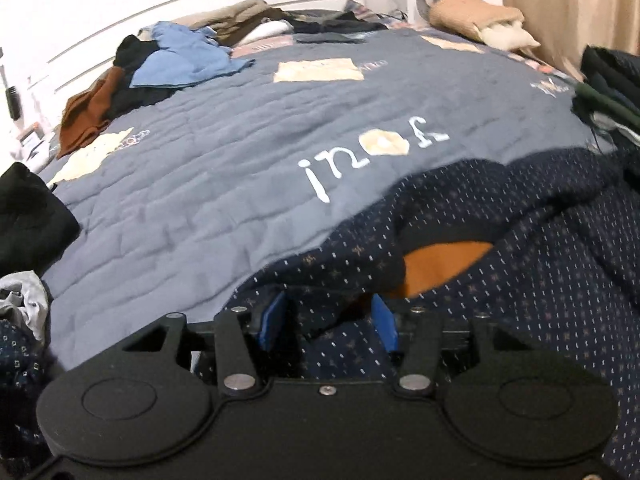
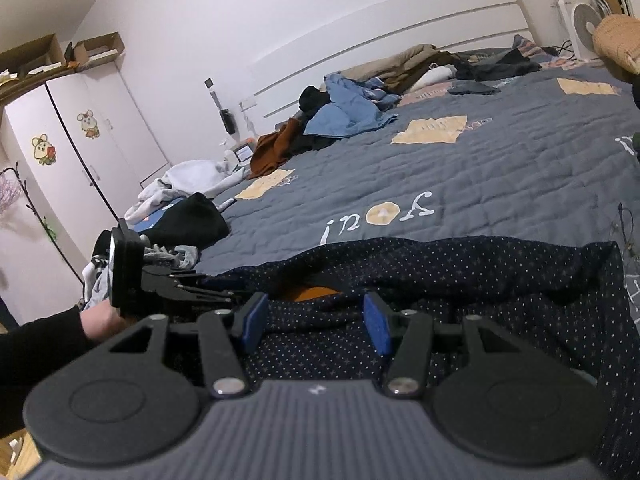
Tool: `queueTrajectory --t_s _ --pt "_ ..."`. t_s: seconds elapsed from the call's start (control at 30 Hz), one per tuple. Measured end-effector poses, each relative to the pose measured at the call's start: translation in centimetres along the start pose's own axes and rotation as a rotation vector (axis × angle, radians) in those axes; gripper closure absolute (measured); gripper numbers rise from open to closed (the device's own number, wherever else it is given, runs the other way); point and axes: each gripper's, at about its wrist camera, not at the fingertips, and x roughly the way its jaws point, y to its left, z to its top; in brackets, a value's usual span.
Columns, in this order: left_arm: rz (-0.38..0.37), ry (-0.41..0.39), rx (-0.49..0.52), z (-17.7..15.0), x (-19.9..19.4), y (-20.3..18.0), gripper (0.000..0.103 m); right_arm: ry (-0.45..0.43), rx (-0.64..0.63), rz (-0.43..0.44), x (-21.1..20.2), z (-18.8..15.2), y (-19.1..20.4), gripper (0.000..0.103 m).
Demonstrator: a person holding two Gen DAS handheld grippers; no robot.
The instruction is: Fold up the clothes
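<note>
Left wrist view: the left gripper point(image 1: 328, 320) sits low over a navy dotted shirt point(image 1: 500, 248) crumpled at the near edge of the bed point(image 1: 208, 184). Its blue fingers point(image 1: 274, 326) are spread, with a fold of the shirt lying loosely between them, not pinched. An orange lining point(image 1: 440, 264) shows in the shirt's opening. More clothes point(image 1: 180, 60) are heaped by the headboard.

Right wrist view: the right gripper point(image 2: 316, 322) hovers over the same shirt point(image 2: 460, 272), fingers point(image 2: 376, 326) spread, cloth beneath them. The left gripper point(image 2: 168, 284), held by a hand point(image 2: 102, 320), rests at the shirt's left end.
</note>
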Motion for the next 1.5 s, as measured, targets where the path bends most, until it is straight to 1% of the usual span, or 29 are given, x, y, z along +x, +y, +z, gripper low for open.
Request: queueTrajectory --t_s 0.07,0.13,0.17,0.23,0.33,0.37,0.4,0.43,0.47,0.5,0.53,0.6,0.77,0.8,0.83,0.87,0.9,0.93,0.97,1.03,1.1,1.13,1.2,1.23,1.27,1.4,1.5 --pt "0.011 0.006 0.013 0.4 0.4 -0.1 0.054 0.003 0.0 -0.005 0.1 0.0 0.0 0.051" --pt "0.029 -0.005 0.016 0.9 0.8 -0.2 0.054 0.009 0.0 -0.009 0.2 0.0 0.0 0.051" --pt "0.024 0.001 0.019 1.1 1.2 -0.2 0.054 0.012 0.0 -0.011 0.2 -0.1 0.0 0.051" --pt "0.007 0.048 0.046 1.3 2.4 -0.7 0.05 0.017 -0.002 -0.017 0.4 -0.1 0.0 0.051" --pt "0.01 0.108 0.135 1.2 4.1 -1.7 0.05 0.023 0.001 -0.022 0.5 -0.2 -0.1 0.051" --pt "0.01 0.125 0.164 1.1 4.5 -2.0 0.053 0.024 0.002 -0.024 0.5 -0.2 -0.2 0.051" --pt "0.007 0.126 0.178 1.1 4.7 -1.9 0.061 0.023 0.004 -0.027 0.5 -0.2 -0.2 0.051" --pt "0.0 0.125 0.171 1.3 4.8 -1.6 0.081 0.022 0.005 -0.03 0.5 -0.2 -0.3 0.051" --pt "-0.003 0.122 0.141 1.7 4.8 -1.1 0.085 0.023 0.007 -0.032 0.5 -0.2 -0.4 0.051" --pt "-0.006 0.102 0.104 2.1 4.5 -0.4 0.087 0.024 0.01 -0.034 0.5 -0.2 -0.4 0.051" --pt "-0.007 0.08 0.07 2.5 4.3 0.2 0.092 0.025 0.013 -0.036 0.6 -0.2 -0.5 0.051" --pt "0.021 0.015 0.019 3.6 3.8 1.6 0.094 0.028 0.016 -0.041 0.6 -0.2 -0.7 0.051" --pt "0.083 -0.139 -0.116 7.0 2.9 4.3 0.094 0.036 0.023 -0.05 0.7 -0.3 -1.0 0.051" --pt "0.103 -0.151 -0.129 7.6 3.1 4.5 0.094 0.039 0.024 -0.051 0.8 -0.4 -1.0 0.051" --pt "0.123 -0.159 -0.142 8.2 3.3 4.8 0.091 0.042 0.024 -0.052 0.9 -0.4 -1.0 0.051" --pt "0.137 -0.145 -0.149 8.7 3.9 4.9 0.089 0.045 0.024 -0.052 0.9 -0.4 -1.1 0.051" --pt "0.135 -0.11 -0.16 9.0 4.7 5.0 0.087 0.049 0.022 -0.053 1.0 -0.5 -1.1 0.051" --pt "0.136 -0.073 -0.169 9.3 5.4 5.1 0.076 0.051 0.021 -0.054 1.0 -0.5 -1.1 0.051" --pt "0.146 -0.036 -0.169 9.4 6.1 4.9 0.073 0.053 0.02 -0.055 1.1 -0.6 -1.1 0.051" --pt "0.138 -0.046 -0.128 9.1 6.0 4.2 0.072 0.056 0.022 -0.055 1.1 -0.6 -1.1 0.051" --pt "0.128 -0.091 -0.118 8.6 4.9 3.6 0.068 0.057 0.025 -0.053 1.0 -0.6 -1.2 0.051" --pt "0.119 -0.115 -0.121 8.3 4.2 3.3 0.065 0.057 0.028 -0.054 1.0 -0.6 -1.2 0.051" --pt "0.056 -0.135 -0.098 7.7 3.2 2.1 0.059 0.056 0.032 -0.055 0.9 -0.6 -1.3 0.051" --pt "0.012 -0.125 -0.08 7.4 3.1 1.3 0.057 0.055 0.034 -0.055 0.9 -0.5 -1.3 0.051" --pt "-0.038 -0.11 -0.074 7.3 3.1 0.4 0.056 0.053 0.038 -0.057 0.9 -0.5 -1.3 0.051" --pt "-0.218 -0.018 -0.167 6.8 4.8 -1.9 0.056 0.046 0.044 -0.058 0.8 -0.4 -1.3 0.051" --pt "-0.283 0.055 -0.251 6.6 6.8 -3.0 0.056 0.045 0.045 -0.056 0.8 -0.4 -1.3 0.051"
